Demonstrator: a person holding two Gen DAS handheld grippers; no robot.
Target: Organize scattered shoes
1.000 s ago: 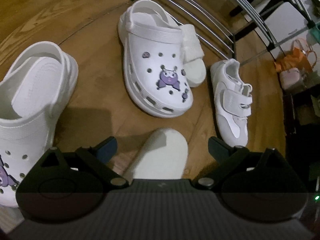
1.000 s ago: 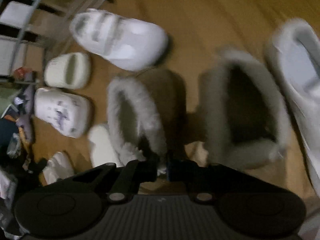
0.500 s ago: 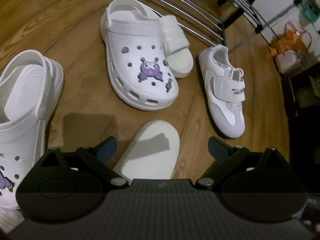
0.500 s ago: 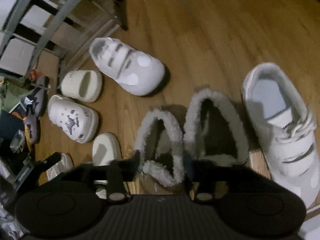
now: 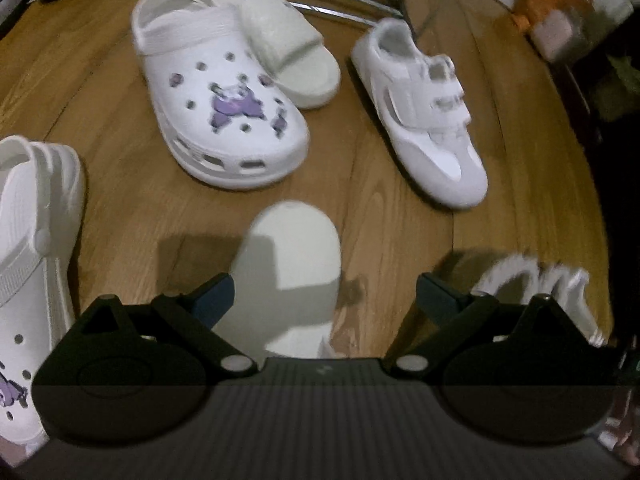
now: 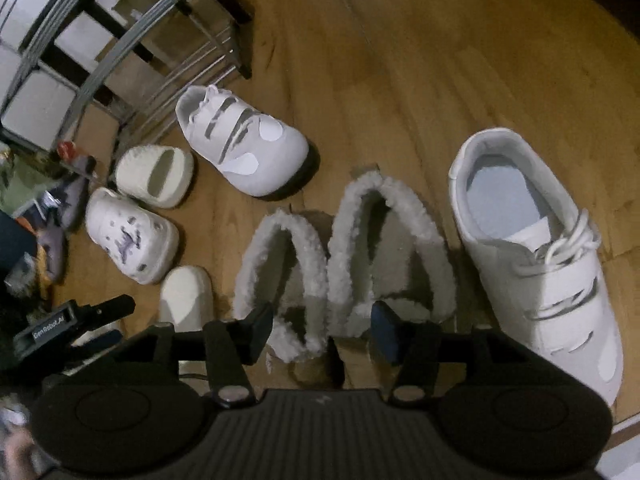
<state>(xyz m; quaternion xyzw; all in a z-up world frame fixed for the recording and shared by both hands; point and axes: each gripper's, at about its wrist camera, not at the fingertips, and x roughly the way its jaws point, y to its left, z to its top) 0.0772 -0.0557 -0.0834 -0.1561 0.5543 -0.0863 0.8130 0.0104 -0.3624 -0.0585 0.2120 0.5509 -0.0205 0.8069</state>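
Shoes lie scattered on the wood floor, and the step in hand looks like the gap between two pairings — one pair set down, the next shoe not yet taken.

Left gripper (image 5: 324,294) hangs released, its jaws wide and pressing on nothing. To its left lies a white clog (image 5: 36,248); between and just ahead of its fingers, the cream slide (image 5: 292,268), toe pointing away. Farther ahead sit the charm clog (image 5: 224,108) and the second cream slide (image 5: 292,60), touching each other, with a strap sneaker (image 5: 424,120) ahead to the right.

Right gripper (image 6: 322,330) has just been opening; the pads now stand apart, clear of the fleece slippers (image 6: 344,252), which sit side by side just ahead of its fingers. To their right rests a large white sneaker (image 6: 532,248).

Next move, I judge, falls to the left claw — lower over the near slide, clench on its edge, and carry it to its mate.
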